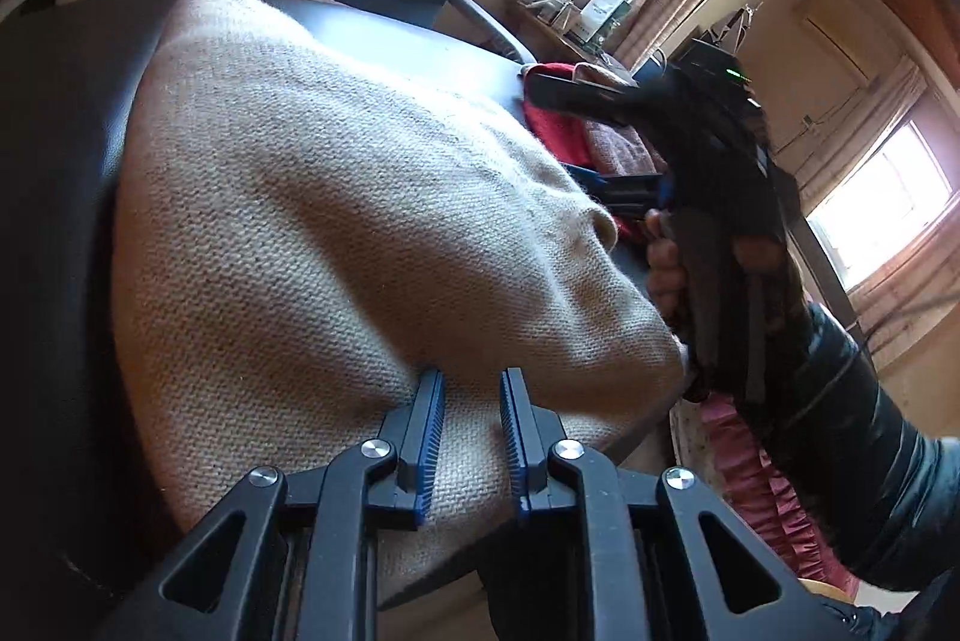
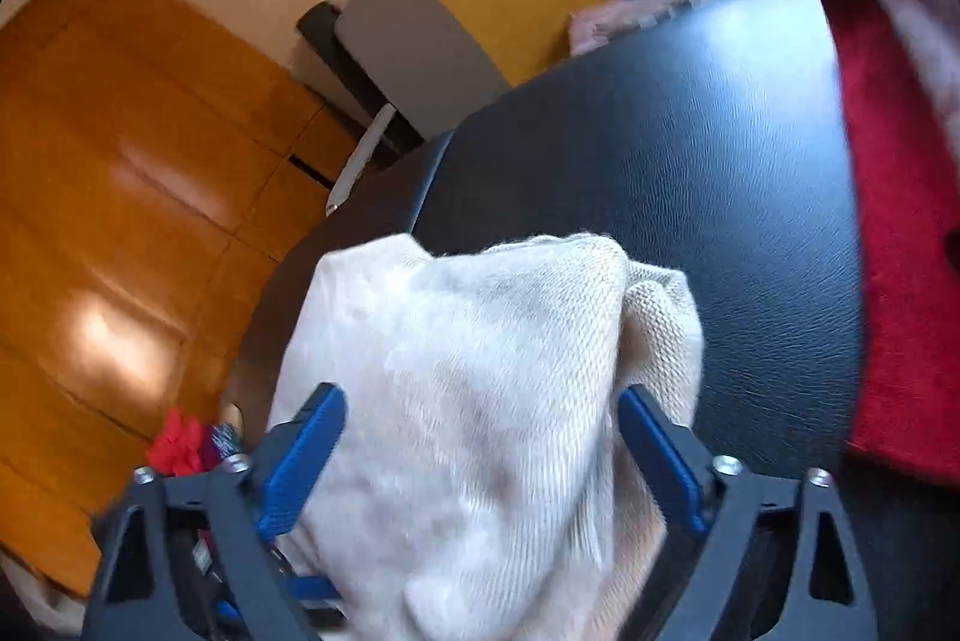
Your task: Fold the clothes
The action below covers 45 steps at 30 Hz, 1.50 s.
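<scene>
Cloth (image 1: 336, 197) sits mid-fold on black seat (image 2: 690, 149); your left gripper (image 1: 472, 437) is parted, your right gripper (image 2: 480, 461) gapes around its bunched end — clamp, carry it across.

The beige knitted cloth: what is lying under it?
Under the beige knitted cloth there is a black leather-like surface, visible around its edges. Whether anything else lies beneath cannot be seen, because the cloth covers that part.
</scene>
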{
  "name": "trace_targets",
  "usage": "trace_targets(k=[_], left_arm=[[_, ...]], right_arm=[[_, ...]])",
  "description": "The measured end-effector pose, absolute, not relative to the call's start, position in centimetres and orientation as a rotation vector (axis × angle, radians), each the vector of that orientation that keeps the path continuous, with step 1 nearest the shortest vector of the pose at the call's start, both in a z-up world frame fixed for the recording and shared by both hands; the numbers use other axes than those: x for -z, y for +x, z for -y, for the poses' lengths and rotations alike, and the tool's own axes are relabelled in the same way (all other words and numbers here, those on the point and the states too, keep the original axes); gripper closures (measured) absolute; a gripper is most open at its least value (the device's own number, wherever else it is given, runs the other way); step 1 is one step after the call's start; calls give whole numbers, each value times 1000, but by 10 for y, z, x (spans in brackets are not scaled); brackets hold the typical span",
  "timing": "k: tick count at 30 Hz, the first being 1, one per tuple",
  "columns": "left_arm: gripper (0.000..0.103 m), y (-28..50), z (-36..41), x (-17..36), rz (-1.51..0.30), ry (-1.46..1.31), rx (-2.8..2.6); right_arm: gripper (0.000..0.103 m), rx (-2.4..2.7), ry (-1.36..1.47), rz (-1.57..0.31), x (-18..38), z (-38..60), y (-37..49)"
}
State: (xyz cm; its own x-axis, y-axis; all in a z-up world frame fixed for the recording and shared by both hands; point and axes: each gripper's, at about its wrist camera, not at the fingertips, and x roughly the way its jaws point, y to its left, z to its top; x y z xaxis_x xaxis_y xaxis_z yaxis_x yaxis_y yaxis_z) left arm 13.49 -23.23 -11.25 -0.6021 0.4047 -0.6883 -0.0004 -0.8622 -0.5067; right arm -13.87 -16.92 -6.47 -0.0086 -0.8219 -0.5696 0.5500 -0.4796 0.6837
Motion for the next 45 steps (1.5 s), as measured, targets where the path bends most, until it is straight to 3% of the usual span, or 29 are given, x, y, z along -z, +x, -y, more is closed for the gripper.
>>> trace_targets(k=[5, 7, 9, 11, 13, 21, 25, 29, 33, 40, 45], left_arm=[[84, 135, 234, 114, 692, -1248, -2520], [84, 135, 235, 115, 697, -1243, -2516], [84, 137, 235, 110, 683, -1217, -2550], [84, 143, 235, 103, 666, -1159, -2589], [84, 146, 236, 97, 668, -1122, -2617], [79, 143, 218, 117, 641, -1255, -2524], [79, 141, 210, 110, 628, -1271, -2509], [79, 131, 192, 87, 579, -1191, -2513], [79, 107, 160, 87, 460, -1213, -2473], [78, 106, 111, 110, 312, -1276, -2371], [78, 126, 127, 97, 349, -1245, -2393]], right_arm=[[21, 1705, 1239, 340, 70, 188, -154], [38, 1757, 1223, 251, 69, 197, -152], [85, 1825, 1192, 129, 64, 206, -146], [93, 1885, 1122, 0, 49, 210, -134], [94, 1943, 987, -119, 23, 206, -115], [94, 2054, 845, -21, 2, 146, -114], [93, 2051, 993, 41, 48, 134, -132], [81, 2036, 1069, 147, 72, 120, -144], [72, 2098, 1037, 122, 56, 107, -140], [71, 2074, 908, 20, 1, 114, -108], [66, 1993, 979, -53, 14, 146, -79]])
